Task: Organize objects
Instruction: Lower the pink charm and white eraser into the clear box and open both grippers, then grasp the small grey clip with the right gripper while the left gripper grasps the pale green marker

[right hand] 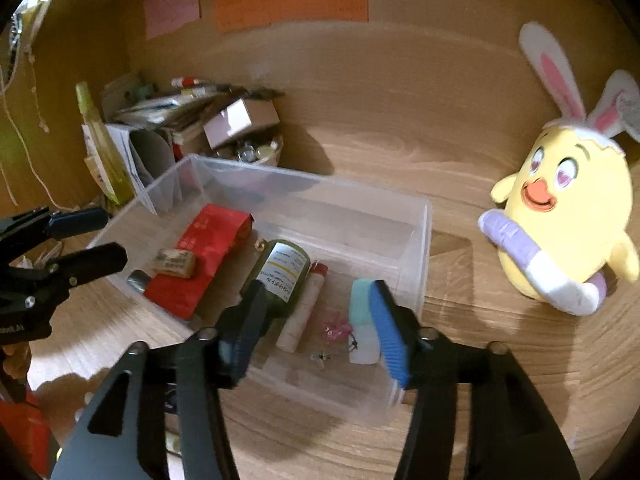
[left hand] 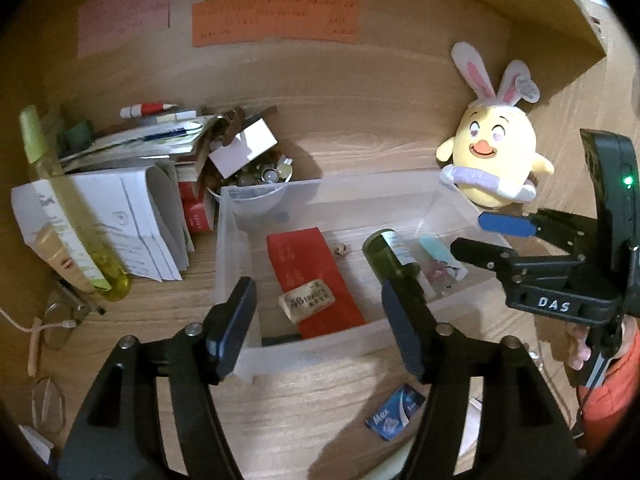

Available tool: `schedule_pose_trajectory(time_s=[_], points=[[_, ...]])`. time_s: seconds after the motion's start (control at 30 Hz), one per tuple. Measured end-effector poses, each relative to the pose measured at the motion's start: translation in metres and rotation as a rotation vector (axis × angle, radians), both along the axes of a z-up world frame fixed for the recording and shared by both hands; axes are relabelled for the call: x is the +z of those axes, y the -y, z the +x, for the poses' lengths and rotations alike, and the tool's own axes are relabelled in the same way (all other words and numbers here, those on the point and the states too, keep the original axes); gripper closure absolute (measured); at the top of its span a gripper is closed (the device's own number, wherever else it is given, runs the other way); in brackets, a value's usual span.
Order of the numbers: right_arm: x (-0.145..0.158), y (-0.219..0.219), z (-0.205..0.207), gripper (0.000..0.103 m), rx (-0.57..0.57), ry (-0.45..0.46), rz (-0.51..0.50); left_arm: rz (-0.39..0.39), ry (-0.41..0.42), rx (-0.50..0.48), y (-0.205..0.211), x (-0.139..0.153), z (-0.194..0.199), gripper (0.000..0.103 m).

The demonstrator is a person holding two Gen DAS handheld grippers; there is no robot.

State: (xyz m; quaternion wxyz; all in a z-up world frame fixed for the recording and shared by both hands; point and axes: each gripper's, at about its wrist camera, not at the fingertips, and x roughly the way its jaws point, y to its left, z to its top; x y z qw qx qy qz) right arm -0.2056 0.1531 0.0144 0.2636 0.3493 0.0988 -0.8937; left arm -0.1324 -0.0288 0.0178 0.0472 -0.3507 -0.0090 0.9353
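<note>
Clear plastic bin [right hand: 420,240] on the tabletop [right hand: 480,360] holds a green bottle [right hand: 280,276], eraser [right hand: 174,263] and red packet [right hand: 208,256]; both grippers, left [left hand: 320,320] and right [right hand: 316,328], hover open and empty, apparently between pickups.

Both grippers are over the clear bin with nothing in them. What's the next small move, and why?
Probably swing the left gripper down toward the small blue packet lying on the desk in front of the clear bin. Both grippers' jaws stand open and empty, the right gripper included, while the eraser, green bottle and red envelope already lie inside the bin.
</note>
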Motion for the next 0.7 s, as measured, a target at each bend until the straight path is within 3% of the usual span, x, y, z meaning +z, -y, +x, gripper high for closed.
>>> schedule_pose_trajectory(time_s=[0.3,0.7], points=[[0.013,-0.02,0.037,0.037,-0.008,-0.04,-0.021,-0.018,0.004,0.005,-0.002,-0.005,0.037,0.029],[-0.007,-0.047,0.081,0.036,-0.03,0.024,-0.048,-0.006,0.103,-0.027,-0.013,-0.04,0.068,0.028]])
